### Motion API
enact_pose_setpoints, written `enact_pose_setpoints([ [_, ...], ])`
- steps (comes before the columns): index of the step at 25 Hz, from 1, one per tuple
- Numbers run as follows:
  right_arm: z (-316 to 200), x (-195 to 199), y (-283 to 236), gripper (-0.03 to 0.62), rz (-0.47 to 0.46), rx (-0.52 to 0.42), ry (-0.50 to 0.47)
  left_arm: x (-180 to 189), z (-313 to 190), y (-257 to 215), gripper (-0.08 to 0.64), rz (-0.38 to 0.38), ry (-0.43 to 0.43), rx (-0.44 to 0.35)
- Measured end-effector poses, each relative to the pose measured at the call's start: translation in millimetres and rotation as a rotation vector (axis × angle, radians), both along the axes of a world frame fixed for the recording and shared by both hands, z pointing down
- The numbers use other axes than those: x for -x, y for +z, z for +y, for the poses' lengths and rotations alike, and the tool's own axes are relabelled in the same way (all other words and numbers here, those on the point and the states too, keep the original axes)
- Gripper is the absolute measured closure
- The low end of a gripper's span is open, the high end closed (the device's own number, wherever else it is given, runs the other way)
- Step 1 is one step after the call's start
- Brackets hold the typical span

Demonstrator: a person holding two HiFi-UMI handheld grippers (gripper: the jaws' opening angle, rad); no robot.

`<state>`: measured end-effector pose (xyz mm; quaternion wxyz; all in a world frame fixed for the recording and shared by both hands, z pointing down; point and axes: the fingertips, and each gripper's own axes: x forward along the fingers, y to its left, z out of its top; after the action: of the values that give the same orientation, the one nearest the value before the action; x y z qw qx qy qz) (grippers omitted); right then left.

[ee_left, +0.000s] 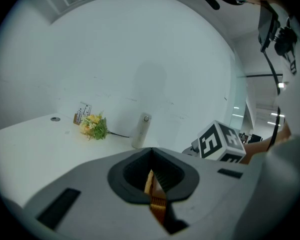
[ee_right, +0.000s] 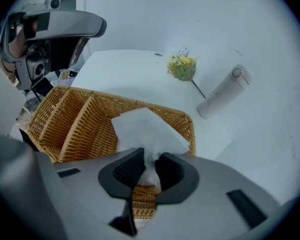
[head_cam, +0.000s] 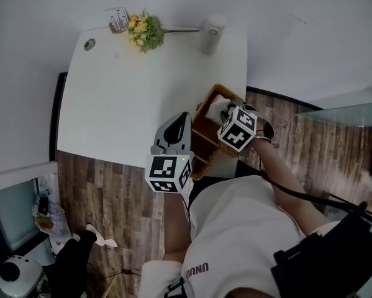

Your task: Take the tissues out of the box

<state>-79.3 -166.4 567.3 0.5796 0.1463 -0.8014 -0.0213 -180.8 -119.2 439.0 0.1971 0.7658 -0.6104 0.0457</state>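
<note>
I judged the task to be at its beginning. The right gripper [ee_right: 151, 154] was closed on one tissue [ee_right: 147, 126], pinching it at its narrow lower part, while the upper part spread above the jaws like a soft white fan. The tissue was thin and creased, and its lower end went down behind the jaws, so I could not tell whether it was already free. No tissue lay on the table [head_cam: 130, 98], so I believed the whole taking-out remained to do. How many tissues were left inside I could not see.

The wicker box [ee_right: 74, 124] stood at the near right edge of the table. It was woven of light brown cane, rectangular, with dividers making several compartments. The tissue was above the far right one.

The left gripper [ee_left: 151, 156] had its dark ribbed pads together, with a thin strip of wicker between them. It seemed to me that it held the near left wall of the box to steady it.

At the far side stood a smooth white bottle [head_cam: 212, 35], and yellow flowers [head_cam: 145, 33] lay on the matte white top.
</note>
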Motion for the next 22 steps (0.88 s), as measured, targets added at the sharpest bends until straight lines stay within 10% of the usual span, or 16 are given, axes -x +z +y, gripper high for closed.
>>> enact_pose_setpoints([
  [22,0.7,0.5,-32.1,0.526,-0.064,-0.079,0.025,0.0,13.4,-1.3,0.548,-0.005,-0.011,-0.001],
])
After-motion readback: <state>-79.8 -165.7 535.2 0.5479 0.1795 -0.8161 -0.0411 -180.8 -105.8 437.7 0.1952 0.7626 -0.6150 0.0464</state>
